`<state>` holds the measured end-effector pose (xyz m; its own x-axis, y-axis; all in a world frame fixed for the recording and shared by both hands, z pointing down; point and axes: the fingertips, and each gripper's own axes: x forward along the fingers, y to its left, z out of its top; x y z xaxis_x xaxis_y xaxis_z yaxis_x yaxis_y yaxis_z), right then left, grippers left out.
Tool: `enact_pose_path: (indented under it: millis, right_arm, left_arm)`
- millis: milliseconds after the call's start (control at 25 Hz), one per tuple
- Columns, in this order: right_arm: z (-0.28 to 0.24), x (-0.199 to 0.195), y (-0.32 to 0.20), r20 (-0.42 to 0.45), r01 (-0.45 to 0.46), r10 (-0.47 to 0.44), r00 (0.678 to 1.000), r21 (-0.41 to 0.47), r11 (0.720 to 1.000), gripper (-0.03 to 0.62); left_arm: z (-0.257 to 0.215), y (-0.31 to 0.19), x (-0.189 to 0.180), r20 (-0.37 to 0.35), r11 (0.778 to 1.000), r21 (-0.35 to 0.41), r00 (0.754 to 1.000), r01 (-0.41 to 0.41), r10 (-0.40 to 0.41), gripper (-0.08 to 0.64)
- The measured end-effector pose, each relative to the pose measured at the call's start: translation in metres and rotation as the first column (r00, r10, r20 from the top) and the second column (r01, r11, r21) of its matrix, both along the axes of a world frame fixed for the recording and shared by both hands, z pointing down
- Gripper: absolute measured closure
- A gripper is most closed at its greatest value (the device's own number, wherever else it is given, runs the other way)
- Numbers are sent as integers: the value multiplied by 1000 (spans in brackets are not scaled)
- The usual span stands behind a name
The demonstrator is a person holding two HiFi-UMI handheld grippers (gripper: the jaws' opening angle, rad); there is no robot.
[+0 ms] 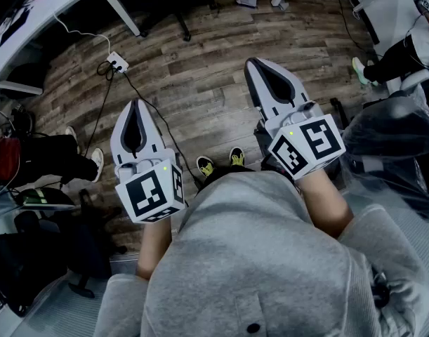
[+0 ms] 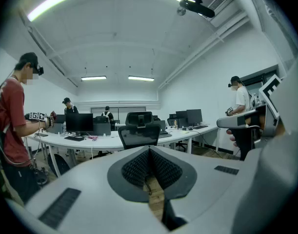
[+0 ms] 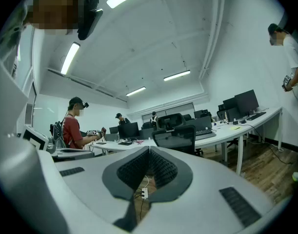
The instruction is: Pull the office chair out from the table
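A black mesh-backed office chair (image 2: pixel 139 134) stands tucked against a long curved white table (image 2: pixel 105 141), some way ahead of me; the right gripper view shows the chair (image 3: pixel 177 138) at the table (image 3: pixel 236 129) too. In the head view both grippers hang over the wooden floor, well short of the table. My left gripper (image 1: pixel 135 105) is shut with nothing between its fingers, tips meeting (image 2: pixel 149 149). My right gripper (image 1: pixel 253 63) is likewise shut and empty (image 3: pixel 149 149). Neither touches the chair.
A white power strip (image 1: pixel 117 62) with trailing cables lies on the floor ahead. Another grey chair (image 1: pixel 393 139) stands close on my right, dark bags and chairs (image 1: pixel 31 258) on my left. A person in red (image 2: pixel 12 130) stands left, another person (image 2: pixel 241 99) right. Monitors (image 2: pixel 79 122) sit on the table.
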<state>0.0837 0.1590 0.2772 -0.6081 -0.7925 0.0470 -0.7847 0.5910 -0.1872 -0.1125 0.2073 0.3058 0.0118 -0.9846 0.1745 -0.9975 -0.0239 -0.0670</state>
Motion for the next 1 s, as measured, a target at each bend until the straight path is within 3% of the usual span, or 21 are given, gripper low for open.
enact_pose_path:
  millis: [720, 1000]
  right_arm:
    - [-17, -60, 11, 49, -94, 94, 994, 5, 996, 565]
    - [-24, -63, 17, 62, -117, 116, 991, 28, 993, 565]
  left_arm:
    - [-10, 19, -44, -38, 1000, 18, 999, 23, -22, 549]
    - [-18, 15, -46, -39, 1000, 24, 999, 0, 0, 549]
